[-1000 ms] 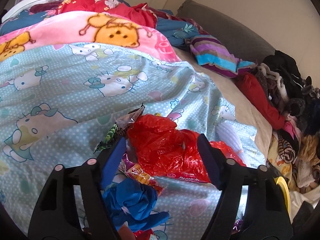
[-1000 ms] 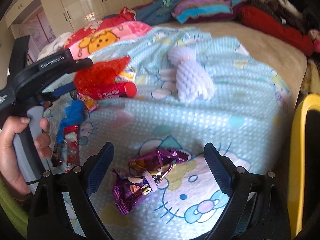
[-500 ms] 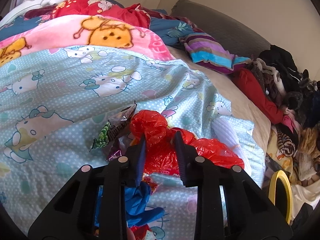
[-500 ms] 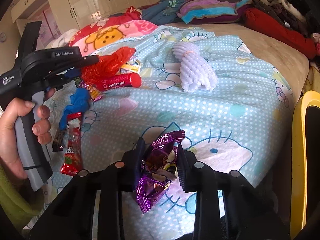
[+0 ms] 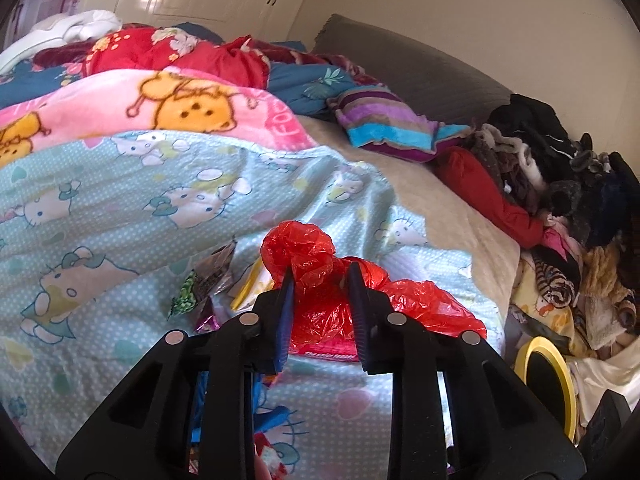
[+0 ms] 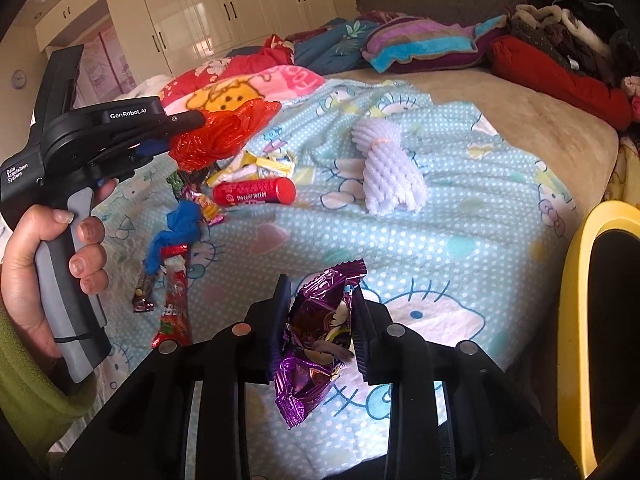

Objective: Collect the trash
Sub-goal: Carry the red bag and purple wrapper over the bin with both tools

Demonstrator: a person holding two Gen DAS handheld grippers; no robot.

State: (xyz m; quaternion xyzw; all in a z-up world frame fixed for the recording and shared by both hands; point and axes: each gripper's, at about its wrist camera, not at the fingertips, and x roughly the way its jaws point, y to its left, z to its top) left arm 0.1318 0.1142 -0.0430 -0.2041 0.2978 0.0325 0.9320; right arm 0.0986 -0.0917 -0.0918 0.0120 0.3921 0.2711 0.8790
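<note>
Two items secured: my left gripper (image 5: 320,280) clamps the crumpled red plastic bag (image 5: 316,256), my right gripper (image 6: 320,292) the purple foil wrapper (image 6: 320,320), both lifted above the bed (image 6: 460,248).

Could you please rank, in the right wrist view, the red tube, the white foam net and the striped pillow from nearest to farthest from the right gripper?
From the right gripper, which is shut on a purple wrapper:
1. Red tube, up and to the left on the blanket.
2. White foam net, up and slightly right; close to the tube in distance, so this order is tentative.
3. Striped pillow, far back by the headboard.
</note>
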